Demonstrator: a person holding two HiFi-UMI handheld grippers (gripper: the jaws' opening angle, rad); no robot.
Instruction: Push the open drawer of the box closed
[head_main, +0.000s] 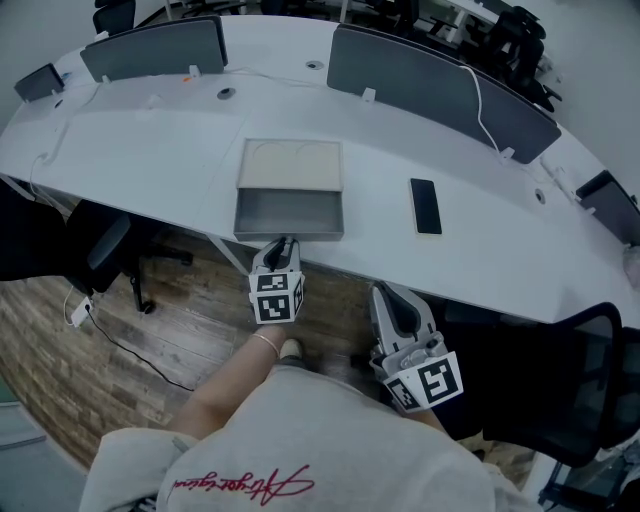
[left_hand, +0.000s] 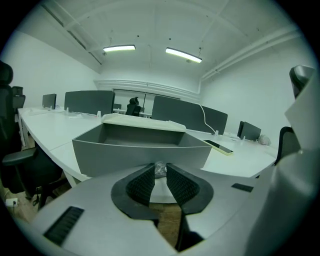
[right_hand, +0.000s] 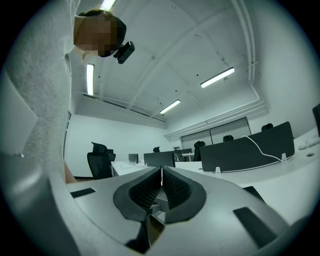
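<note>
On the white table stands the box (head_main: 292, 163), pale on top. Its grey drawer (head_main: 288, 214) is pulled out over the near table edge. In the left gripper view the drawer's front wall (left_hand: 125, 156) fills the middle, and the tray inside looks empty. My left gripper (head_main: 283, 243) points at that front wall from just below it. Its jaws (left_hand: 160, 169) stand a narrow gap apart with no pad pressing on anything. A small shiny bit shows beyond the tips; I cannot tell what it is. My right gripper (head_main: 388, 296) hangs lower right, off the table, and its jaws (right_hand: 161, 172) are shut and empty.
A dark phone (head_main: 426, 206) lies on the table right of the box. Grey divider screens (head_main: 155, 48) line the far side, with a white cable (head_main: 480, 105) over one. Black office chairs (head_main: 100, 250) stand under the table's left part, above a wooden floor (head_main: 150, 340).
</note>
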